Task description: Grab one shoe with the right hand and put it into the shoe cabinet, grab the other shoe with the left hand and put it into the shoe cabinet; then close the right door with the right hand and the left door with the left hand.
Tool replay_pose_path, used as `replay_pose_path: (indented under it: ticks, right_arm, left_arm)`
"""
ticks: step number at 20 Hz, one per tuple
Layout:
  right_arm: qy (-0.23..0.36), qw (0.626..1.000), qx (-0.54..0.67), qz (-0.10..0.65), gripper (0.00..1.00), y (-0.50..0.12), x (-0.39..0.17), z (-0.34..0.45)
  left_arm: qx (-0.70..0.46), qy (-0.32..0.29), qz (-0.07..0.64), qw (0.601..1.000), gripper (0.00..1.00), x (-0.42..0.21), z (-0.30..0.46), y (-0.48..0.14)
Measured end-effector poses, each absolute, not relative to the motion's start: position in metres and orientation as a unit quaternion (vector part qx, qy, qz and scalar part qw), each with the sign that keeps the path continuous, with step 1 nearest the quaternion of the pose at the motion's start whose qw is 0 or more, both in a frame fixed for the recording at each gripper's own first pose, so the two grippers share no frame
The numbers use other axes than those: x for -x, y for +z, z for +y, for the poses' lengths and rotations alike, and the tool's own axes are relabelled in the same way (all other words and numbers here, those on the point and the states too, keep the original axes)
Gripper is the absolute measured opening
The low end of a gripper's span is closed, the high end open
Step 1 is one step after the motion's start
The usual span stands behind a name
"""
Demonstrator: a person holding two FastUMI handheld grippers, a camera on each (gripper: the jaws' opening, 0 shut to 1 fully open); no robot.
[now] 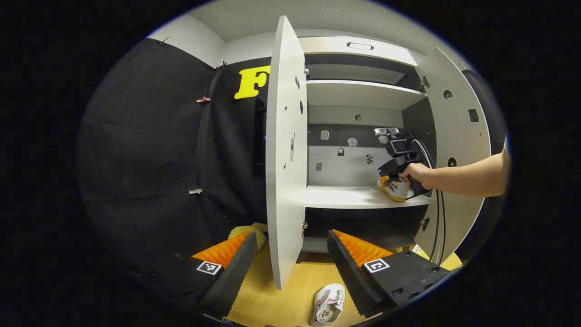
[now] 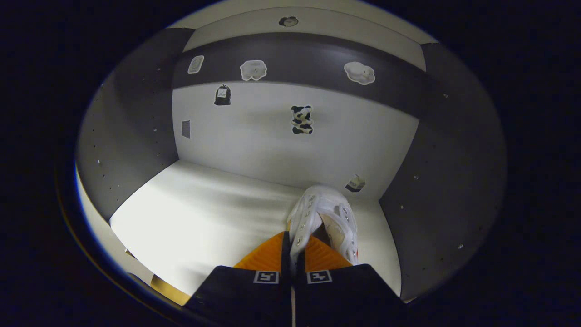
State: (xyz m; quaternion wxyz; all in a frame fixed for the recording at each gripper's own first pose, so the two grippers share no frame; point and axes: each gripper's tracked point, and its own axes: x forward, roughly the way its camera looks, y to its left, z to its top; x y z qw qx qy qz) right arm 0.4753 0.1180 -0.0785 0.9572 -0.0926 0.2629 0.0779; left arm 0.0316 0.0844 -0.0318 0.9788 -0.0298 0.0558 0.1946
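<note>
The shoe cabinet (image 1: 363, 93) stands with both doors swung wide: the left door (image 1: 286, 150) edge-on near the middle of the left gripper view, the right door (image 1: 458, 136) angled out at the far side. Inside, a white middle shelf (image 1: 345, 197) carries one white sneaker (image 1: 396, 189) with an orange-trimmed sole near its right end, close to the dark side wall. A hand (image 1: 415, 173) reaches in there with the right gripper (image 1: 394, 169). In the right gripper view the right gripper's (image 2: 292, 254) fingers are together, pinching the side wall of that sneaker (image 2: 324, 218) by its eyelet edge, the shoe resting on the shelf (image 2: 204, 213) with its toe toward the back panel (image 2: 272, 136), which bears several small stickers, a spotted bear sticker (image 2: 301, 120) among them. The left gripper (image 1: 290, 259) hovers low in front of the cabinet with its fingers apart and nothing between them. The second sneaker (image 1: 327, 305), white with dark markings, lies on the wooden floor (image 1: 272, 299) just below the left door's edge. A yellow object (image 1: 247, 232) sits by the cabinet's base; what it is I cannot tell.
</note>
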Motion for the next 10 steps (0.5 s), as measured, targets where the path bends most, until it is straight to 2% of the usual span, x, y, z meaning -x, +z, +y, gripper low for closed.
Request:
replay_pose_path:
  ticks: [4, 5, 7, 8, 10]
  right_arm:
    - [0.074, 0.962, 0.077, 0.251, 0.26, -0.072, -0.459, 0.119]
    - [0.073, 0.965, 0.064, 0.243, 0.27, -0.066, -0.453, 0.119]
    - [0.081, 0.970, 0.031, 0.227, 0.41, -0.053, -0.434, 0.126]
    - [0.084, 0.972, 0.024, 0.218, 0.57, -0.045, -0.422, 0.127]
    - [0.106, 0.974, 0.022, 0.200, 0.75, -0.038, -0.399, 0.131]
  left_arm:
    - [0.038, 0.192, 0.065, 0.978, 0.98, -0.023, 0.081, -0.042]
    - [0.035, 0.191, 0.070, 0.979, 0.98, -0.022, 0.081, -0.047]
    - [0.033, 0.185, 0.078, 0.979, 0.98, -0.018, 0.081, -0.054]
    - [0.037, 0.180, 0.082, 0.980, 0.98, -0.017, 0.079, -0.058]
    - [0.042, 0.172, 0.091, 0.980, 0.98, -0.012, 0.078, -0.068]
